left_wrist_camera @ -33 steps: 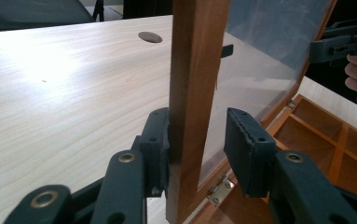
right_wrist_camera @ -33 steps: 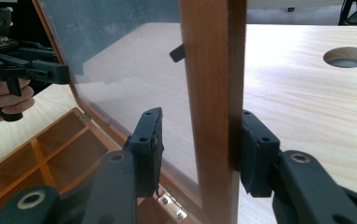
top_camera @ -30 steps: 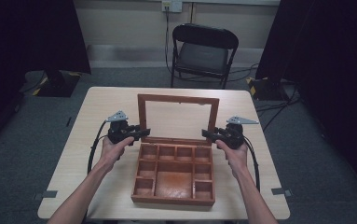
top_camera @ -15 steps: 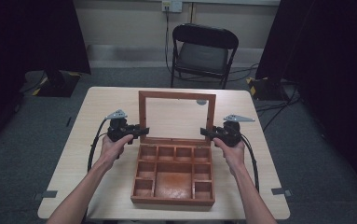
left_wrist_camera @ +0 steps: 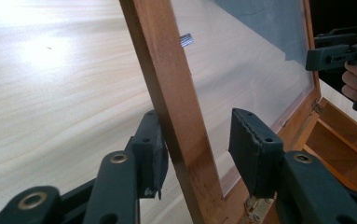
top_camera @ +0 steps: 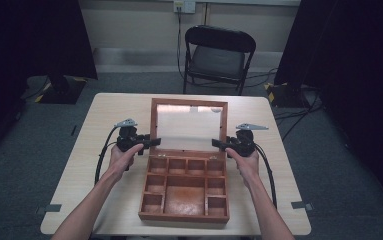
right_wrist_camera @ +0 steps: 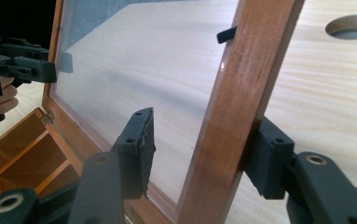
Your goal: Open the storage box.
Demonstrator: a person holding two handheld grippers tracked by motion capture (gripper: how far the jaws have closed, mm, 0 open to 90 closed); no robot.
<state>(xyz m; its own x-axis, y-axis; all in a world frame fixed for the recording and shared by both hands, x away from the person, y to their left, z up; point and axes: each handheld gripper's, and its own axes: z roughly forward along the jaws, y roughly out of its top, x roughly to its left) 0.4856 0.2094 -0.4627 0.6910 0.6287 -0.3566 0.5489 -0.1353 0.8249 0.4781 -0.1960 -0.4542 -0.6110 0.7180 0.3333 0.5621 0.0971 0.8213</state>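
A wooden box (top_camera: 184,217) with several bare compartments lies on the table, and its glass-paned lid (top_camera: 189,103) stands upright at the back. My left gripper (top_camera: 151,142) is open at the lid's left edge. In the left gripper view the jaws (left_wrist_camera: 197,126) straddle the lid's side rail (left_wrist_camera: 167,84); the outer pad touches the wood and the inner pad stands clear in front of the glass. My right gripper (top_camera: 217,144) is open at the lid's right edge. Its jaws (right_wrist_camera: 204,126) straddle the other rail (right_wrist_camera: 246,70); the pad behind touches or nearly touches the wood.
The light wooden table (top_camera: 104,115) has bare room on both sides of the box and behind the lid. A round hole (right_wrist_camera: 351,25) is cut in the tabletop behind the lid. A black folding chair (top_camera: 216,55) stands beyond the far edge.
Both grippers have moved a little inward, so their jaws now reach around the lid's two side rails. The lid and box have not visibly moved.
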